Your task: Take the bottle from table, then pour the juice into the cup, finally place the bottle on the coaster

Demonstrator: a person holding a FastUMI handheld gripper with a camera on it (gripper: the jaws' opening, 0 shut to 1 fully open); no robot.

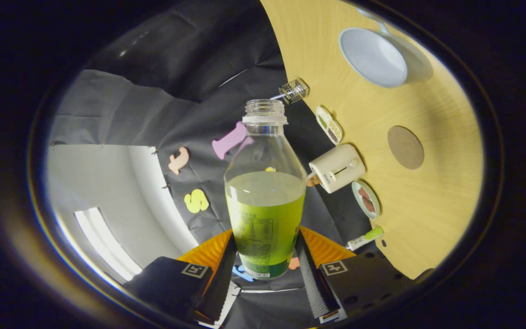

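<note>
My gripper (pixel 264 260) is shut on a clear bottle (pixel 265 192) with no cap, pressing its lower labelled part from both sides. Green juice fills the bottle about halfway. The view is rolled, so the wooden table (pixel 432 214) stands to the right of the bottle. A white cup (pixel 372 57) with an empty inside sits on that table, well beyond the bottle's mouth and off to its right. A round brown coaster (pixel 405 147) lies bare on the table between the cup and the fingers' side.
Along the table's far edge stand a small wire basket (pixel 295 90), a white dish with dark bits (pixel 329 124), a cream toaster (pixel 337 167), a green plate of food (pixel 366 198) and a green-capped marker (pixel 365 238). Black cloth wall lies behind the bottle.
</note>
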